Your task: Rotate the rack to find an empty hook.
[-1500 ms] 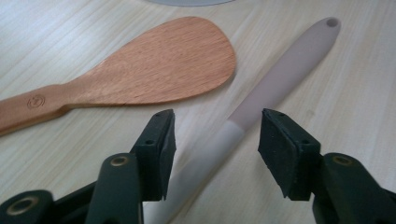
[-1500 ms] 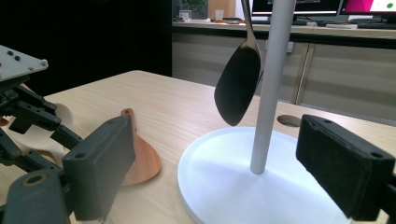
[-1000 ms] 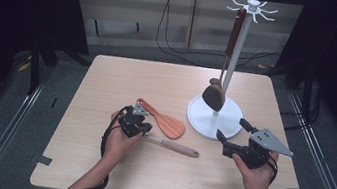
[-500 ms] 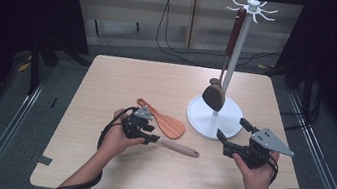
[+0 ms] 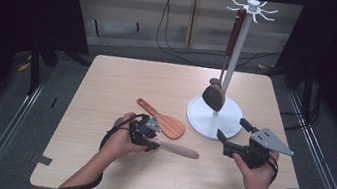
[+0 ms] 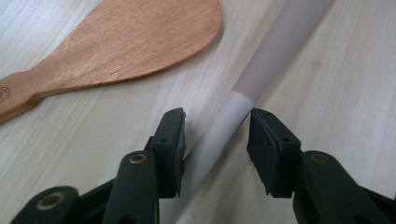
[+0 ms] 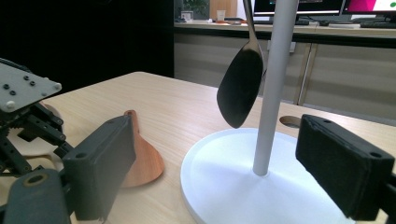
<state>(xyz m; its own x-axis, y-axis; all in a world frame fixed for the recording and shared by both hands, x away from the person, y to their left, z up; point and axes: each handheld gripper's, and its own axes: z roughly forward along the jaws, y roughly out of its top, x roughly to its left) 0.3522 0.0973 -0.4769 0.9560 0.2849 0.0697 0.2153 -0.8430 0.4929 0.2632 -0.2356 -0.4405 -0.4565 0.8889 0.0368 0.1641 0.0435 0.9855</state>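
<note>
Broadly, a light wooden table (image 5: 122, 82) underneath everything, square-topped with rounded corners. Ahead of the right gripper (image 5: 231, 134), near but apart from its tips, a white utensil stand with a round flat base and a tall pole (image 5: 213, 121); hanging from the hooked crown, a dark brown wooden spoon with a reddish handle (image 5: 215, 95), bowl down just above the base. In the right gripper view, the same stand (image 7: 261, 182) straight ahead between the two black jaws, the spoon bowl (image 7: 240, 88) hanging just beside the pole.

Just beyond the left gripper (image 5: 153, 139), and lying flat, an orange-brown wooden rice paddle with a broad rounded blade (image 5: 165, 122); in the left gripper view, up and to the left of the jaws, apart from them (image 6: 121, 46).

Between the left jaws, a slim utensil handle, pale white at the near end and pinkish-tan farther out (image 6: 243, 102), flat on the table and running away from the gripper toward the right gripper (image 5: 178, 149). Left gripper (image 6: 217, 140) set narrow around the handle, both pads close alongside; firm contact impossible to tell. Right gripper (image 7: 224, 172) spread wide, holding nothing, raised a little over the tabletop in the right hand (image 5: 258, 171). Left hand (image 5: 119, 140) resting low on the table.
</note>
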